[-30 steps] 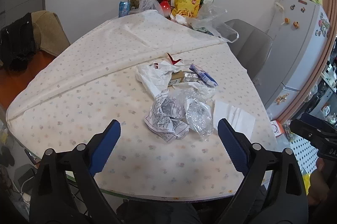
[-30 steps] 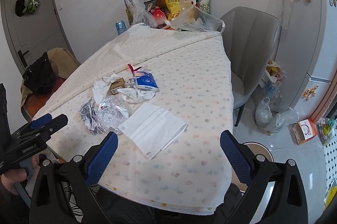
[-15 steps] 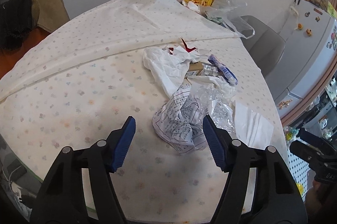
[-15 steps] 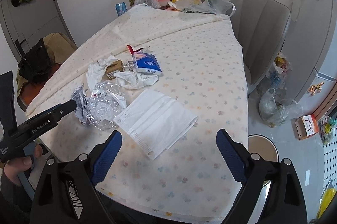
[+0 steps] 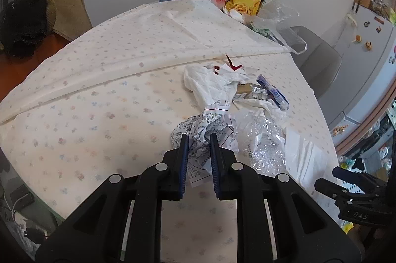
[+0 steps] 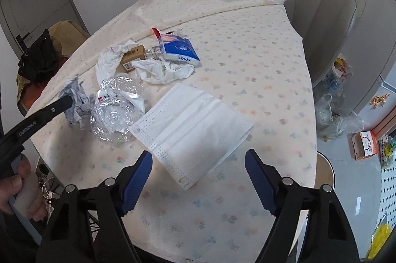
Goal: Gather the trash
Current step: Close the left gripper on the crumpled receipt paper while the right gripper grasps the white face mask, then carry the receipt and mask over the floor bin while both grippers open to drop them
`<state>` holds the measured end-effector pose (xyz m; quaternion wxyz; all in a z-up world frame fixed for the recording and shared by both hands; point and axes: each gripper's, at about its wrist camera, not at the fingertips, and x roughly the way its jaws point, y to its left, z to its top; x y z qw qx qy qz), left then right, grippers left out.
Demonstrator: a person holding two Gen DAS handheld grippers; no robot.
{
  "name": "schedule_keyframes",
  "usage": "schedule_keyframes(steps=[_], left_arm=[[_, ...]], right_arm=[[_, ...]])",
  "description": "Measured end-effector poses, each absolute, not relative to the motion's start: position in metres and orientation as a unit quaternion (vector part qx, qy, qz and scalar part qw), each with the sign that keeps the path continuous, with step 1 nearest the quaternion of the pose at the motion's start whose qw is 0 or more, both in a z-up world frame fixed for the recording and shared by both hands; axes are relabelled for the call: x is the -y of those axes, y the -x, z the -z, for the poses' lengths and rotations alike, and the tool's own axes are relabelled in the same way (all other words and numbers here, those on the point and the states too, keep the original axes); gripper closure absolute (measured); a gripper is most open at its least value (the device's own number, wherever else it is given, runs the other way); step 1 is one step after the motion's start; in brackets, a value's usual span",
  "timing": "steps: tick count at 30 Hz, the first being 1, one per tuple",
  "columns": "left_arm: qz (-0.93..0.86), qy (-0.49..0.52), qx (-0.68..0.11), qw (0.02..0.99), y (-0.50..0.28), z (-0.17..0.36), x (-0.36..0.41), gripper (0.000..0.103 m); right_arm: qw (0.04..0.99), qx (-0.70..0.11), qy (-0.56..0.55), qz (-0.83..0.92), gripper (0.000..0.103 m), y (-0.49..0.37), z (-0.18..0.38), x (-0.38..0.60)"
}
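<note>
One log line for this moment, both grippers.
left gripper: fingers closing on crumpled printed paper | right gripper: fingers closing, nothing held, over face mask | phase: pickup

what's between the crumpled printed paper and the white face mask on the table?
Right wrist view: a crushed clear plastic container lies between the crumpled printed paper and the white face mask, touching both.

L gripper (image 5: pixel 199 139) angled down, jaws closing, paper (image 5: pixel 210 125) between them. R gripper (image 6: pixel 198 161) tilted steeply down, jaws wide but closing, nothing gripped.
</note>
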<state>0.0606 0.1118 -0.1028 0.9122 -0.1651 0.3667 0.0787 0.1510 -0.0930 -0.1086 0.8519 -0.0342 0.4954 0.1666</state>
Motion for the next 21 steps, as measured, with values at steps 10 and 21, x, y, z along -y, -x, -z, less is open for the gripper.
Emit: schedule_keyframes(steps=[10, 21], left_arm=[[-0.093, 0.157, -0.359, 0.915, -0.046, 0.092, -0.118, 0.086], [-0.070, 0.146, -0.336, 0.928, -0.044, 0.072, -0.099, 0.086]], right_arm=[[0.844, -0.503, 0.078, -0.168, 0.090, -0.155, 0.125, 0.077], [0.862, -0.463, 0.033, -0.203, 0.100, -0.142, 0.090, 0.094]])
